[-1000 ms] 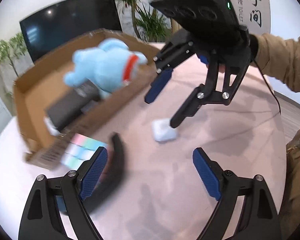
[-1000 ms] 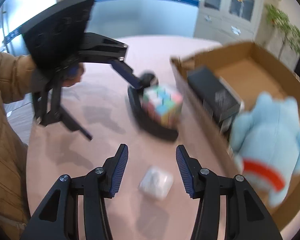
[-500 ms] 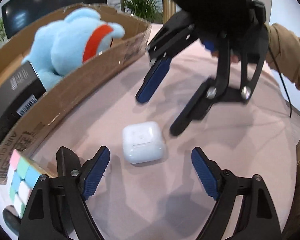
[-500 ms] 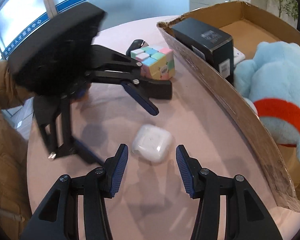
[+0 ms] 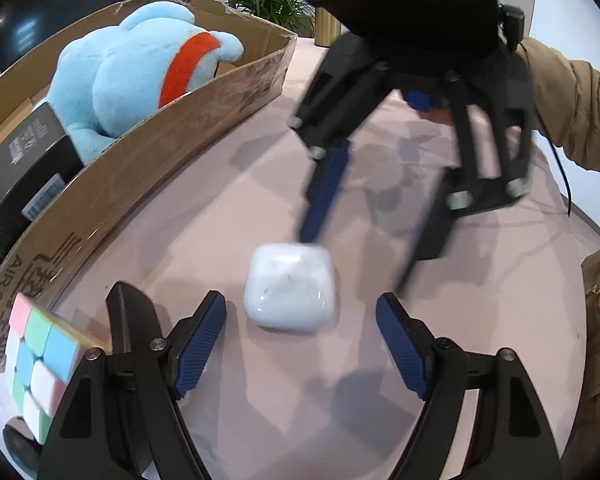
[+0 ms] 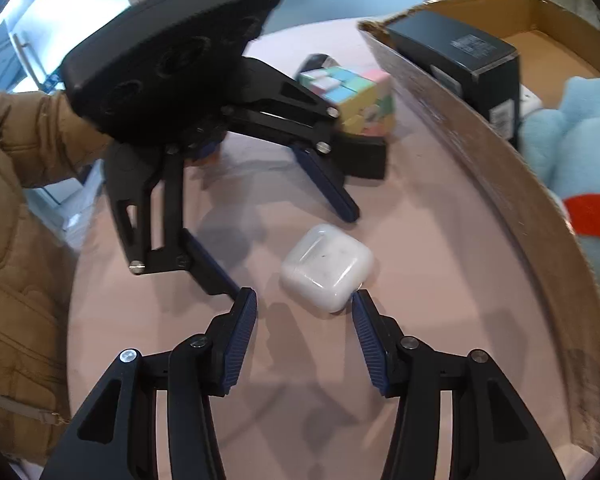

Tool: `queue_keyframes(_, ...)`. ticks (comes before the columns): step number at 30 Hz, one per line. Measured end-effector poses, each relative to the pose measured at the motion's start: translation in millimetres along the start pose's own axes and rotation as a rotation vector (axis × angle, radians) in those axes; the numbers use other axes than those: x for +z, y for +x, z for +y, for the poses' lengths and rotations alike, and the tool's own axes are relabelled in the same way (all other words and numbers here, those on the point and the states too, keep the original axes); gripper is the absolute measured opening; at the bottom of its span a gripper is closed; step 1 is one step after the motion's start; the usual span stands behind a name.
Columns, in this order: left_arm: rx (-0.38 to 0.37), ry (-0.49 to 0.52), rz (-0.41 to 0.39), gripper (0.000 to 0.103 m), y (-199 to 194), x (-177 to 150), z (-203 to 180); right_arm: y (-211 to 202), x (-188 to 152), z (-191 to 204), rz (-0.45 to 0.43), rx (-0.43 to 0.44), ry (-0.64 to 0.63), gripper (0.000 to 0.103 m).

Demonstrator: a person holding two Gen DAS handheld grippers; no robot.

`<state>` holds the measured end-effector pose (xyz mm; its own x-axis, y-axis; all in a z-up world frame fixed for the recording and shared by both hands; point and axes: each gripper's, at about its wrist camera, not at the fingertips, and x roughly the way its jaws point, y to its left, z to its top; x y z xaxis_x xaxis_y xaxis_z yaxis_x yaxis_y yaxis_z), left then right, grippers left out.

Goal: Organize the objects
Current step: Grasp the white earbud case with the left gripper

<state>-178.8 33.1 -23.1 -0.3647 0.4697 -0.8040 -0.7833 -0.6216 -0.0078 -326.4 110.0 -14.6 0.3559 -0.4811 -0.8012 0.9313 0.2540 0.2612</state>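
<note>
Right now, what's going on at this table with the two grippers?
A person is tidying loose items into a cardboard box, which already holds a blue plush toy and a black box. Both the left gripper and the right gripper are open and close to a white earbud case lying on the pink table, approaching from opposite sides. Neither holds it. A pastel puzzle cube sits on the table outside the box.
</note>
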Motion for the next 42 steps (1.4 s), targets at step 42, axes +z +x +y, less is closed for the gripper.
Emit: queue_keyframes(42,-0.093,0.121,-0.014,0.046,-26,-22,48,18,7,19,0.055,-0.119,-0.306,0.045)
